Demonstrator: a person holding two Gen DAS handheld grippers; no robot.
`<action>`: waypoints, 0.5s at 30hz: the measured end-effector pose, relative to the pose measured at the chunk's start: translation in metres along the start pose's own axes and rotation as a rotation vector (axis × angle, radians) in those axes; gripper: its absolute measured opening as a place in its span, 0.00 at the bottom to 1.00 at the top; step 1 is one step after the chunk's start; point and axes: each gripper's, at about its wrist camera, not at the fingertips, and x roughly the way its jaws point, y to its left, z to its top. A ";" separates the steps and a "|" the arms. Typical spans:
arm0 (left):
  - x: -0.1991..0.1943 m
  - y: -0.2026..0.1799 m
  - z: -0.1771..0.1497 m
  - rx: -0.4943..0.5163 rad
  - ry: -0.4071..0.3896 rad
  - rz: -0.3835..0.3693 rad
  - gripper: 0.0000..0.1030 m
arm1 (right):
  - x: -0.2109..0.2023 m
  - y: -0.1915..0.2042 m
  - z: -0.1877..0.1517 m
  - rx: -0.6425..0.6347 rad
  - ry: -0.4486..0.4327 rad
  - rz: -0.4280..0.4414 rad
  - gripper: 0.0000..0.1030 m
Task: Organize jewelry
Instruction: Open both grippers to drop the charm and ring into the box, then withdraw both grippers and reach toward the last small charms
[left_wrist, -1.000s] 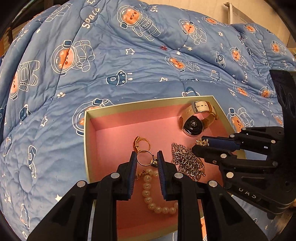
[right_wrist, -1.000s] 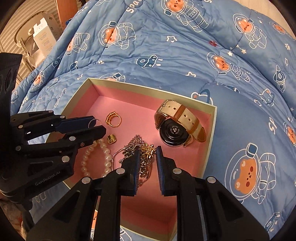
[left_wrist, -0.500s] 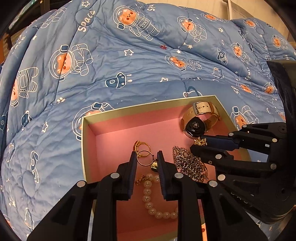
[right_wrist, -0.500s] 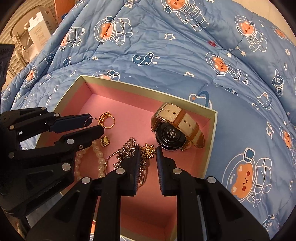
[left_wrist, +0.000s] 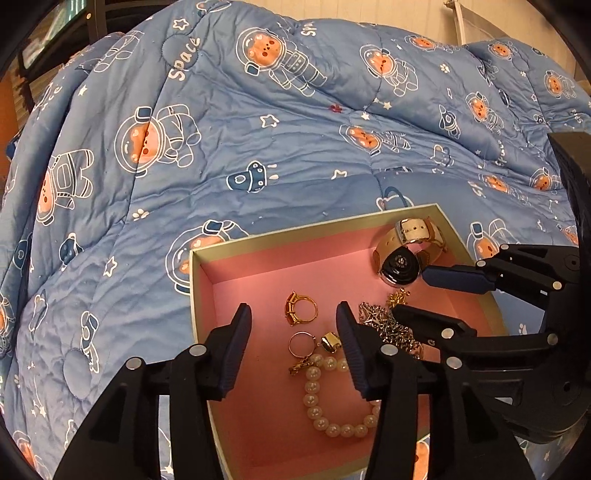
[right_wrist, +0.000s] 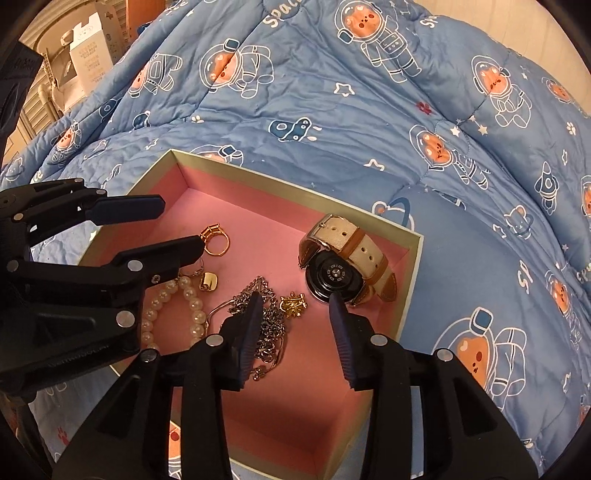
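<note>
Both claws spread wide, nothing held. Left claw (left_wrist: 293, 317) poised over box (left_wrist: 195, 295); gold ring (left_wrist: 301, 308) seen between its fingers, thin ring (left_wrist: 300, 344) and pearls (left_wrist: 321, 398) just below. Right claw (right_wrist: 295, 314) over chain (right_wrist: 266, 317), charm (right_wrist: 293, 304) in gap, watch (right_wrist: 343, 262) just beyond right finger. One piece best isolated before closing; chain tangle likely dragged otherwise.

Quilt (left_wrist: 258, 155): white script "Space" printed on a round patch near the top in the left wrist view, repeated partly at other spots.

Right wrist view: "Spac…" cut off at the top edge, more partial script at the right edge.

White carton (right_wrist: 90, 55), upper left: dark print, too small to read.

Watch (right_wrist: 334, 275) back: markings illegible.
</note>
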 end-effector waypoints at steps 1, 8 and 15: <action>-0.004 0.001 0.001 -0.008 -0.014 -0.003 0.55 | -0.005 0.000 0.000 -0.005 -0.014 0.000 0.45; -0.047 0.020 -0.017 -0.083 -0.125 -0.014 0.82 | -0.050 0.004 -0.023 -0.032 -0.134 -0.003 0.69; -0.075 0.017 -0.068 -0.085 -0.146 -0.024 0.88 | -0.083 0.012 -0.068 -0.064 -0.177 0.052 0.69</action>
